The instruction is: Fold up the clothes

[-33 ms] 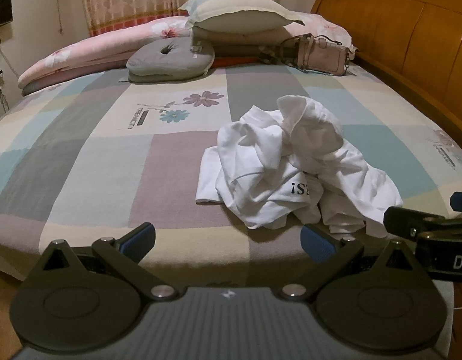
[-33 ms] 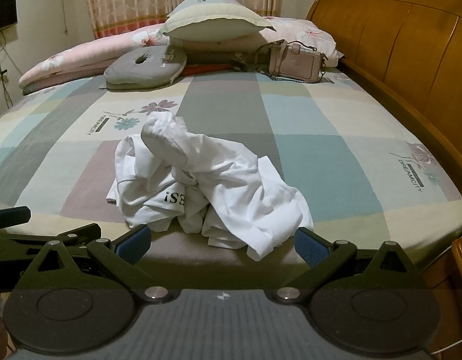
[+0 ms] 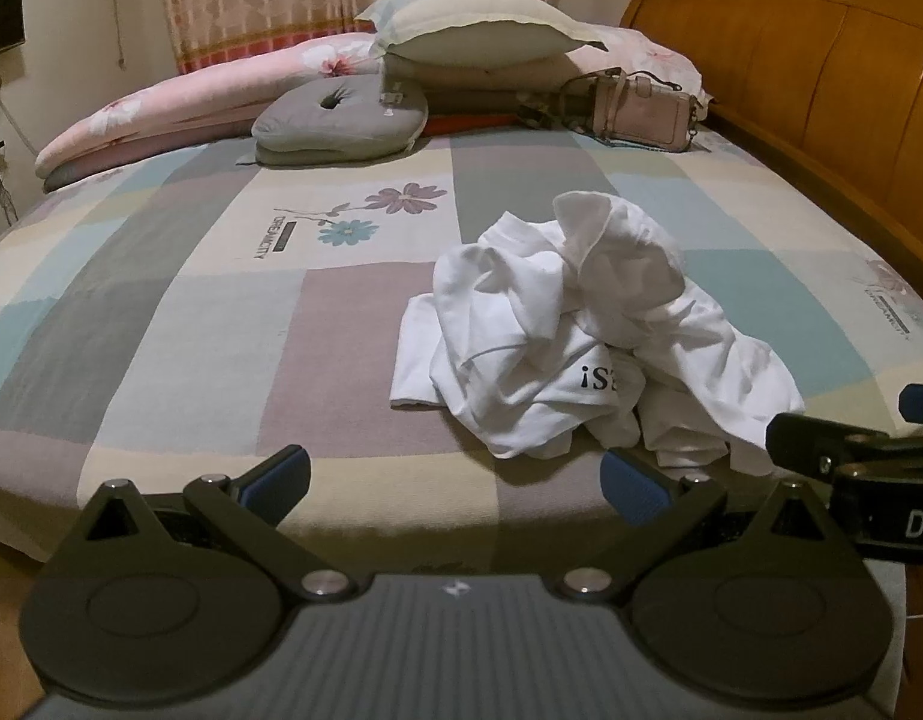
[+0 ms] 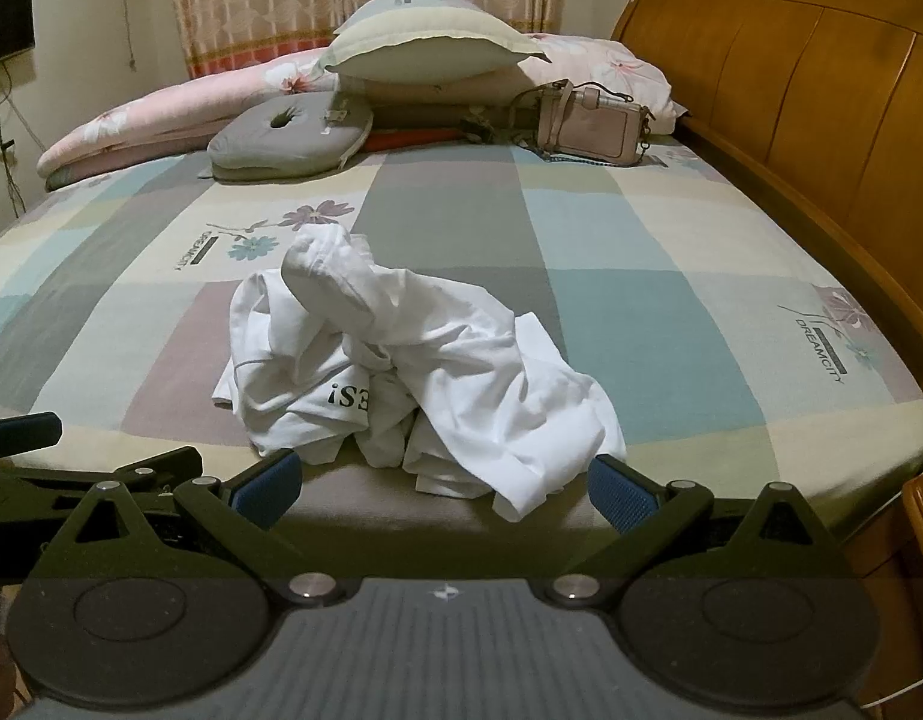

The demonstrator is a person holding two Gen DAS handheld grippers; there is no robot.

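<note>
White shirt (image 3: 587, 336) is crumpled in a heap near the front edge of the bed (image 3: 161, 312), with black lettering showing, "iS" something, the rest lost in a fold. The checked sheet has "DREAMCITY" printed by the flowers. Left gripper (image 3: 455, 480) and right gripper (image 4: 446, 483) both hang at the near edge with jaws wide apart, nothing between them. Plenty of flat sheet to the left and behind the heap; wooden headboard (image 4: 821, 96) runs along the right, pillows (image 4: 425, 42) and a pink handbag (image 4: 593, 123) at the far end.

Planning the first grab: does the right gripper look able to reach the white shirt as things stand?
Probably yes. The right gripper is open with the shirt crumpled just ahead near the bed edge, nothing between them.
</note>
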